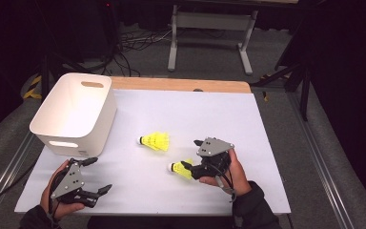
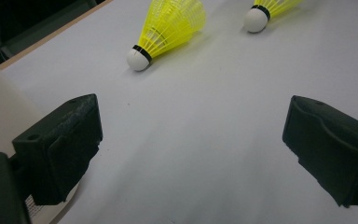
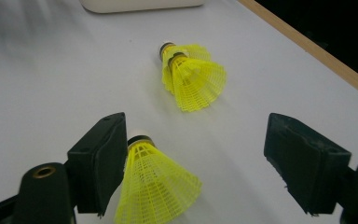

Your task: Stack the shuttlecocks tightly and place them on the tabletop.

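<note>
The white plastic storage bin (image 1: pixel 76 112) with slot handles stands at the far left of the white-topped desk (image 1: pixel 228 119) and serves as the landmark. Just right of the bin lie two yellow mesh-skirted shuttlecocks nested into each other (image 1: pixel 155 141) — on their side, white cork toward the bin. Farther right of the bin and nearer the person lies a single yellow shuttlecock (image 1: pixel 181 168), also on its side. The right gripper (image 3: pixel 193 163) has its jaws spread wide around this shuttlecock — the left jaw touches its skirt, the other stands clear. The left gripper (image 1: pixel 95 175), in front of the bin, holds nothing, jaws spread.
</note>
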A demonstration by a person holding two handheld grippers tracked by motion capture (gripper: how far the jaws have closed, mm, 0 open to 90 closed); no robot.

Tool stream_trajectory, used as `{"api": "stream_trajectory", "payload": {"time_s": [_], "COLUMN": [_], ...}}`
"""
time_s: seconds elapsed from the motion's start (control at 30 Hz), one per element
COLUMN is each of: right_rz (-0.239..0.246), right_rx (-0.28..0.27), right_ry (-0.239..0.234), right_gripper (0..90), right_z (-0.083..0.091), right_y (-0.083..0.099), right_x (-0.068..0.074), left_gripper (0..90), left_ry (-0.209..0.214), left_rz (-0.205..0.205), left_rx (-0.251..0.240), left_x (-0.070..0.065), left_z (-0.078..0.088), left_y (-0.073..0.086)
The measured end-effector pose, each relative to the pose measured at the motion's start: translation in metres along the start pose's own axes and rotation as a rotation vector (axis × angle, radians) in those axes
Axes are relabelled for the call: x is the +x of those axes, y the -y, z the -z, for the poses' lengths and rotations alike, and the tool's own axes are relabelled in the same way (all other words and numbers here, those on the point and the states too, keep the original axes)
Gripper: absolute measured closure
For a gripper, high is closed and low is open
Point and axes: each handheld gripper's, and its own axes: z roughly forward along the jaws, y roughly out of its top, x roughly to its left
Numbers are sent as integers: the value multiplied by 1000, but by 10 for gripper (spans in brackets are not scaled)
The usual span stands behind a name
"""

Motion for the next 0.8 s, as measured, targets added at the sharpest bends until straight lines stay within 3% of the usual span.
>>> {"api": "stream_trajectory", "payload": {"time_s": [0.3, 0.5, 0.8], "right_rz": [-1, -29, -5], "right_rx": [13, 20, 34], "right_ry": [-3, -28, -24], "right_gripper": [223, 227, 197], "right_z": [3, 7, 4], "right_y": [14, 29, 52], "right_x": [4, 6, 15], "left_gripper": [54, 54, 53], "left_ry": [-3, -2, -3], "left_rz": [-1, 0, -9], "left_rx": [-3, -3, 1], "left_x": [0, 0, -1], "left_z": [0, 0, 0], "left_y": [0, 0, -1]}}
